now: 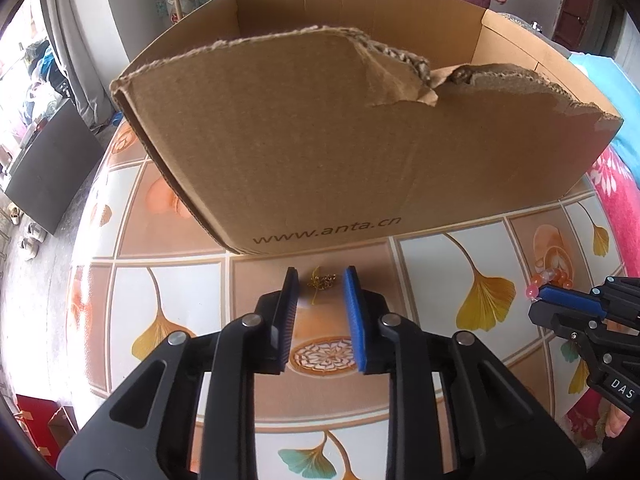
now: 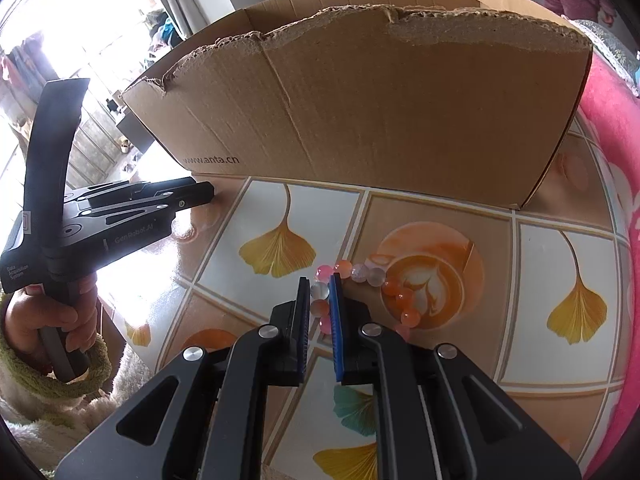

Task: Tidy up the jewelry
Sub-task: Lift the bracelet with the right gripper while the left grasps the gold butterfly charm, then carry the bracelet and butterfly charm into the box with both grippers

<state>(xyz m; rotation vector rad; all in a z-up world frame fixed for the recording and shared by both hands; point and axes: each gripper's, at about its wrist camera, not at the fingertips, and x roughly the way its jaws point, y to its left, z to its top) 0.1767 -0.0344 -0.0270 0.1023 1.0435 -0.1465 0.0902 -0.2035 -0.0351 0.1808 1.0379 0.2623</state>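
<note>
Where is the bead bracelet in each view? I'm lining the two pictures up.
Left wrist view: bead bracelet at the far right edge, on the table, at the tip of the right tool.
Right wrist view: bracelet at lower centre, a few beads between the right tool's pads, the rest curving off to the right.
Shared landmark: the cardboard box printed "www.anta.cn", behind the bracelet in both.
</note>
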